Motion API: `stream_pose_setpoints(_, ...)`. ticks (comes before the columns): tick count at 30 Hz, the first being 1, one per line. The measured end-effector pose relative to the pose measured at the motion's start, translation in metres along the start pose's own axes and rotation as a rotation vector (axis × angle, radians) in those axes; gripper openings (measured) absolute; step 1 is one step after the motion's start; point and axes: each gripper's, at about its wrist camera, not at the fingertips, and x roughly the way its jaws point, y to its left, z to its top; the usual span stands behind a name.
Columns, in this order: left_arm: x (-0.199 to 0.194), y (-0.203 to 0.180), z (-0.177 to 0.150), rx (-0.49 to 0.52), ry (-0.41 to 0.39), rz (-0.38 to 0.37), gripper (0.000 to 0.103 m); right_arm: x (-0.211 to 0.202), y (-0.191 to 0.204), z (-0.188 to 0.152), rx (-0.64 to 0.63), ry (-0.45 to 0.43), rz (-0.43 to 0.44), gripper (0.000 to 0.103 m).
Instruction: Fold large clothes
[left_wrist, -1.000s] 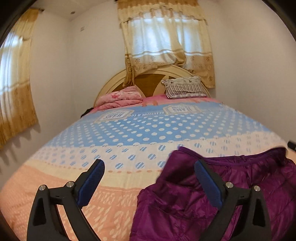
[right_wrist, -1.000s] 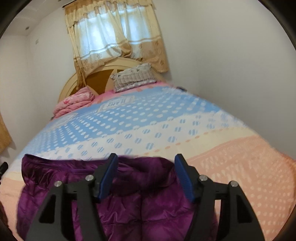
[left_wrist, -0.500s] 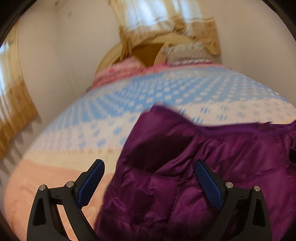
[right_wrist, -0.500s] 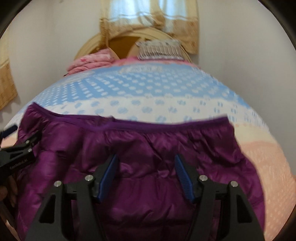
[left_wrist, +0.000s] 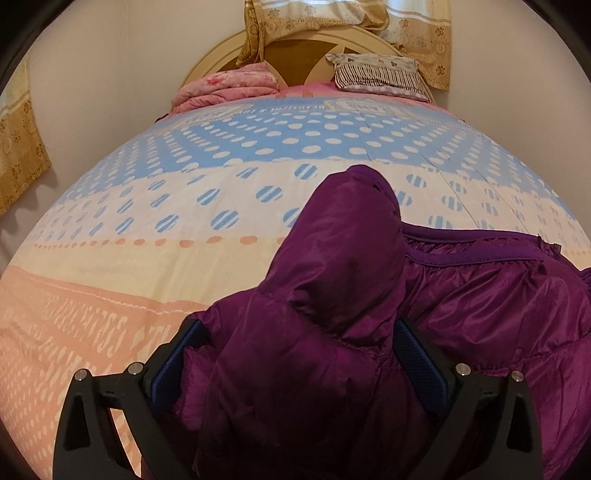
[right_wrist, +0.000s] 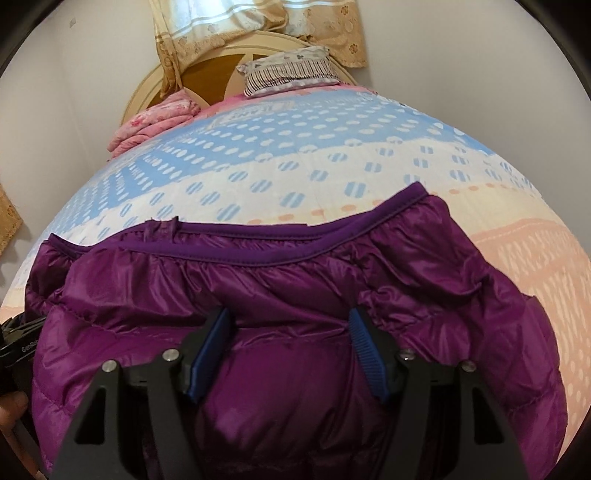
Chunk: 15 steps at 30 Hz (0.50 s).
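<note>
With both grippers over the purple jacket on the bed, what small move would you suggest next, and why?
Probably close the left gripper on the sleeve: its jaws stand open with the fabric bunched between them, and the jacket lies unfolded on the bed.

A: Where does the jacket (right_wrist: 280, 295) lie on the bed (left_wrist: 155, 229)?
B: At the bed's near end, well apart from the headboard (right_wrist: 207, 74).
A: What lies at the headboard?
B: A pillow (left_wrist: 376, 72) leans against it; a folded blanket (left_wrist: 225, 88) sits left of the pillow. Curtains (right_wrist: 258, 22) hang behind.
</note>
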Motion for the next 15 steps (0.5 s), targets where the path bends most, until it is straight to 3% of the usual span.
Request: stream_pose_setpoints(15,0.009,0.009,-0.002,-0.045,0.047,-0.037,0.102,0.016,0.005,0.002,-0.035,0.055,-0.044,0.073)
